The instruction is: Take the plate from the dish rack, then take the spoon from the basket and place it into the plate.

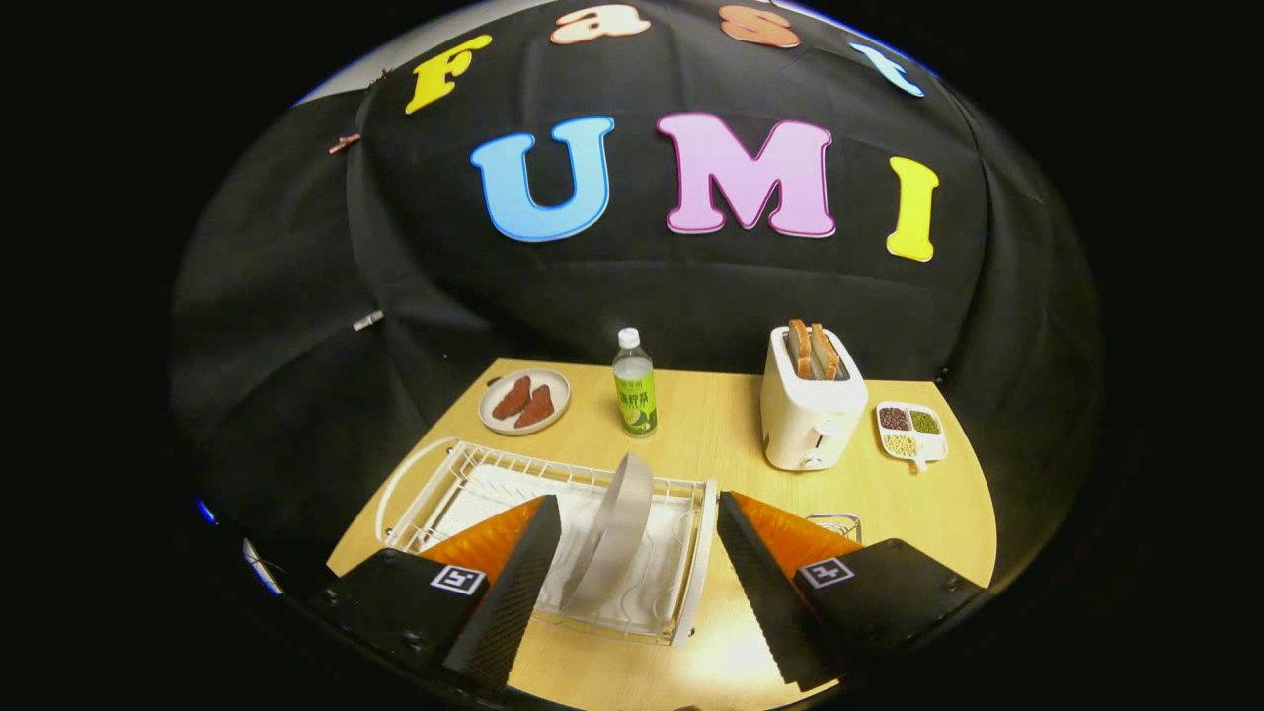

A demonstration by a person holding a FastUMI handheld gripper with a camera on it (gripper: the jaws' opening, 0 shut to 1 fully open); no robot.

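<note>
Gripper view: one plate stands on edge in one dish rack, between the gripper's spread, empty fingers; one basket peeks beyond the right finger.

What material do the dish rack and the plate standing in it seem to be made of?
The dish rack looks like thin metal wire with a white coating, judging by its slim, evenly bent bars. The plate, standing on edge in it between the open gripper fingers, appears matte grey, perhaps ceramic or melamine; its dull, unglossy surface leaves that open.

Plate upright in rack, apparently between fingers
</note>
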